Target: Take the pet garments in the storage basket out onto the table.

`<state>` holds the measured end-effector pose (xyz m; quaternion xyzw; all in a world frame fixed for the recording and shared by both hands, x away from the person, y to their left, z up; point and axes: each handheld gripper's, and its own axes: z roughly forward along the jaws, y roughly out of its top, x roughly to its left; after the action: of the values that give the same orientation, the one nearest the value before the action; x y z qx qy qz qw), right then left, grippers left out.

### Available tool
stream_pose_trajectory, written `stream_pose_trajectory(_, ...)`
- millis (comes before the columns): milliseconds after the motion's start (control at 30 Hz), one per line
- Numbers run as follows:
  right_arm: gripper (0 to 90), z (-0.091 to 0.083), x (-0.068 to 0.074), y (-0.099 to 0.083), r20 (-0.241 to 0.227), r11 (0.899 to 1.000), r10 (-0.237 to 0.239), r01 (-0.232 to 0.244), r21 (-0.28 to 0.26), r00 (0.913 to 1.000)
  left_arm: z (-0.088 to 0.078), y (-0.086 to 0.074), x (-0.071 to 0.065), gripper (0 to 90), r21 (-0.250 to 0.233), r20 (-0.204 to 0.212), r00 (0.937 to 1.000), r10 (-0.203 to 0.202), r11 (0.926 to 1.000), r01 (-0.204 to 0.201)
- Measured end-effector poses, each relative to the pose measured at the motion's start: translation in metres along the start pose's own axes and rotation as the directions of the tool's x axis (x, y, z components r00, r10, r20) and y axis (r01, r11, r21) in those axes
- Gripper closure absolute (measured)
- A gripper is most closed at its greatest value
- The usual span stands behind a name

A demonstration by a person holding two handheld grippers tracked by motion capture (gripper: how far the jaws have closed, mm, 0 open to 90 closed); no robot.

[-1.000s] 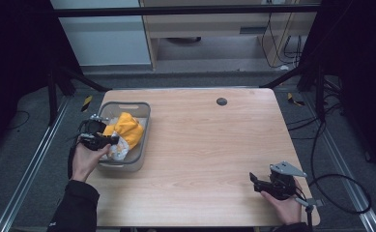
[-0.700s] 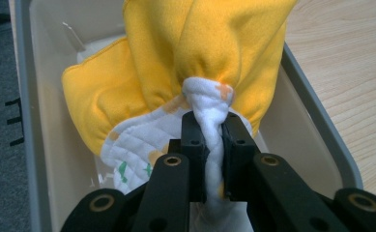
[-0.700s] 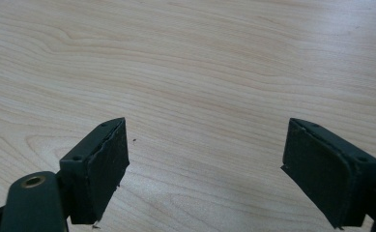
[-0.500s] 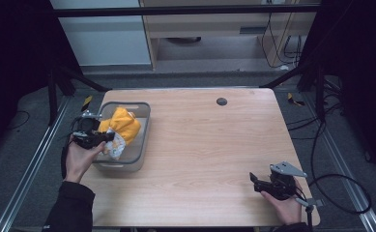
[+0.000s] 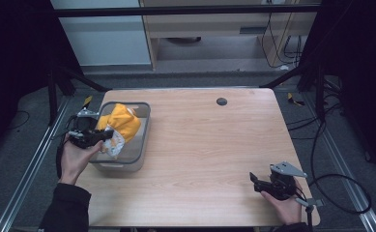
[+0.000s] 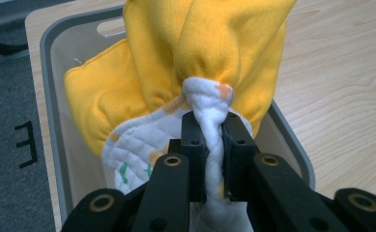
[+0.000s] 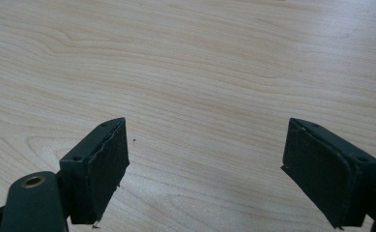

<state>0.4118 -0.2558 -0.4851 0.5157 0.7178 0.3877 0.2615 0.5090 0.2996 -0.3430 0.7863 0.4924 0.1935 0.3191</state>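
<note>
- Two grippers are at work: the left gripper (image 6: 209, 145) is clenched on a bunched fold of one cloth (image 6: 195, 63), yellow on one face and white quilted on the other.
- One grey bin (image 5: 143, 126) sits at the table's (image 5: 214, 145) left edge; the cloth hangs partly over it, lifted at its near left corner.
- At the near right corner, the right gripper (image 7: 205, 169) hovers released, jaws spread wide above bare wood, well apart from the bin.
- One small dark disc (image 5: 221, 101) lies on the far side.
</note>
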Motion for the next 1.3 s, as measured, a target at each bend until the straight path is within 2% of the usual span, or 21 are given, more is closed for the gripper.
stream_pose_trajectory(633, 16.3, 0.0, 0.0, 0.0, 0.004, 1.0, -0.004, 0.004, -0.005, 1.0, -0.023, 0.006, -0.02, 81.9, -0.035, 0.034, 0.9977, 0.059, 0.9977, -0.058)
stream_pose_trajectory(733, 16.3, 0.0, 0.0, 0.0, 0.004, 1.0, -0.005, 0.005, -0.004, 1.0, -0.026, 0.006, -0.027, 81.9, -0.045, 0.058, 0.9957, 0.073, 0.9965, -0.07)
stream_pose_trajectory(1000, 16.3, 0.0, 0.0, 0.0, 0.004, 1.0, -0.007, 0.007, -0.005, 1.0, -0.028, 0.008, -0.041, 81.9, -0.049, 0.078, 0.9905, 0.113, 0.9928, -0.109)
stream_pose_trajectory(1300, 16.3, 0.0, 0.0, 0.0, 0.005, 1.0, -0.009, 0.009, -0.008, 0.9999, -0.031, 0.012, -0.058, 82.1, -0.053, 0.108, 0.9811, 0.161, 0.9864, -0.156)
